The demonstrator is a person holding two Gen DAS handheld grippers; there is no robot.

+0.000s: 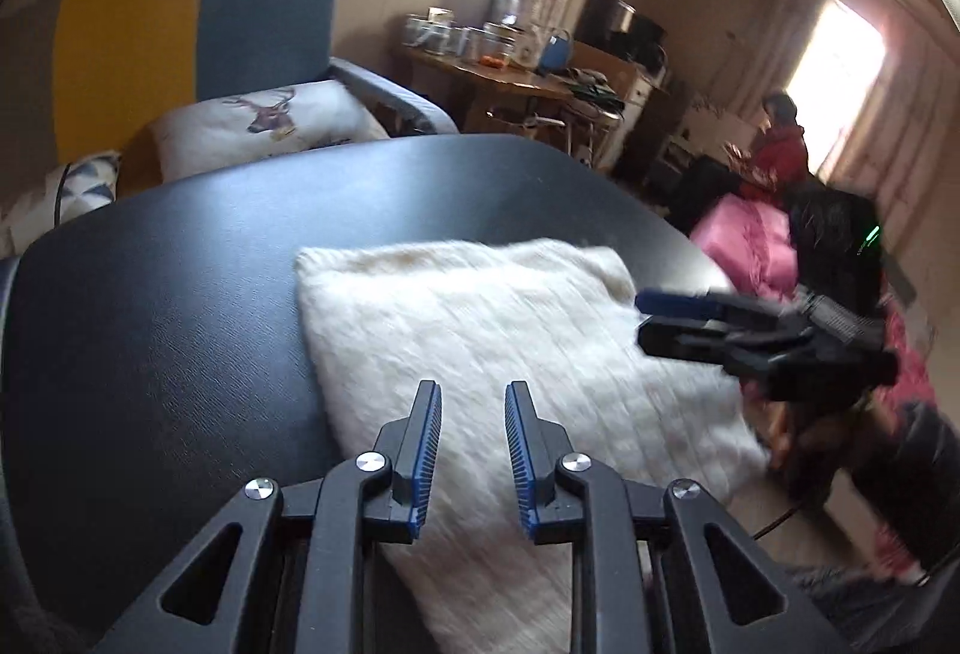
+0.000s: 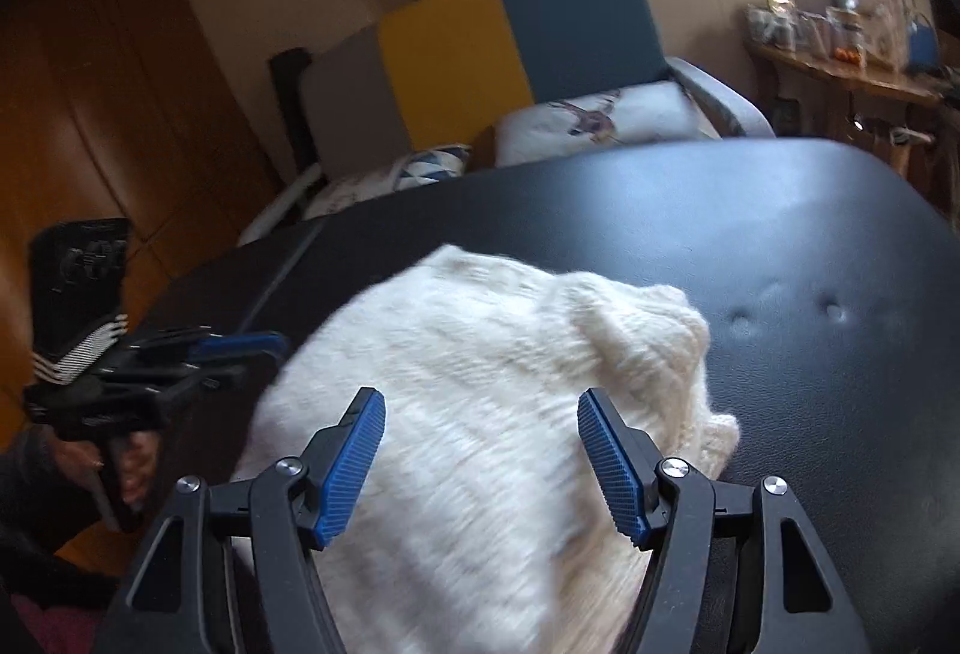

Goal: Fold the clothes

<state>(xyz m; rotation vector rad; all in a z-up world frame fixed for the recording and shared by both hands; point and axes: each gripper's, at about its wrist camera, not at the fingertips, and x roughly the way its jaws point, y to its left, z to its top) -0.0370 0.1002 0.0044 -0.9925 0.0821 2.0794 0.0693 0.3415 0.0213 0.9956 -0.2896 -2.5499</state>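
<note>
While both of our grippers hang above the white knit sweater [image 1: 480,354], neither grasps anything: the left gripper [image 1: 473,402] has its jaws parted by a narrow gap with only air between the blue pads, and the right gripper [image 2: 480,408] stands spread wide, also empty. Seen from the left wrist, the right gripper [image 1: 660,321] reaches in over the sweater's right edge; from the right wrist, the left gripper [image 2: 252,348] sits just off the sweater's left edge, a hand [image 2: 135,465] on its handle. Our sweater [image 2: 468,366] lies folded flat on the black table [image 1: 180,294]. Behind the sweater, beyond the table, stands a yellow and blue armchair [image 1: 198,30] holding a deer-print cushion [image 1: 264,120].
</note>
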